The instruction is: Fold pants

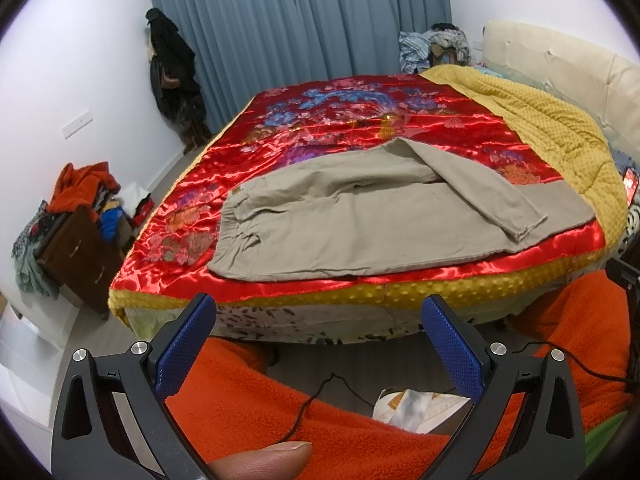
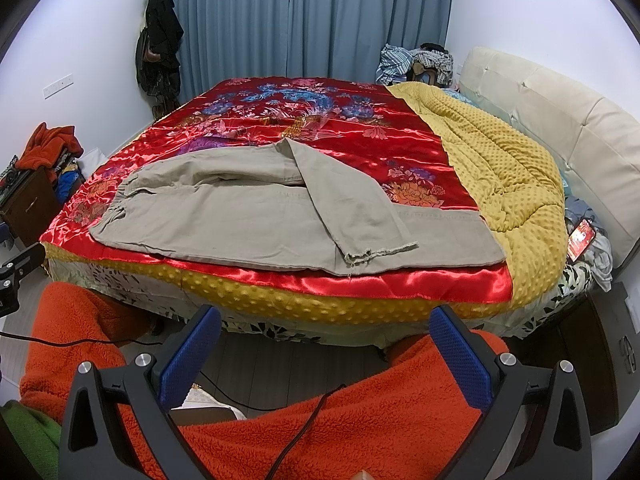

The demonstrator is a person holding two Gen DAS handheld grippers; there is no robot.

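Beige pants point(image 1: 360, 232) lie on the red satin bedspread point(image 1: 320, 128) near the bed's front edge, waistband to the left, legs to the right. One leg is folded diagonally across the other, its hem point(image 1: 516, 232) toward the front. The right wrist view shows the same pants point(image 2: 248, 220) and hem point(image 2: 380, 254). My left gripper point(image 1: 318, 320) is open and empty, held back from the bed over orange fleece. My right gripper point(image 2: 326, 332) is open and empty, also short of the bed edge.
A yellow dotted quilt point(image 2: 500, 168) covers the bed's right side by the cream headboard point(image 2: 560, 120). A brown nightstand point(image 1: 76, 252) piled with clothes stands left. A phone point(image 2: 582, 238) lies at the right. Orange fleece point(image 2: 360, 420) and cables fill the foreground.
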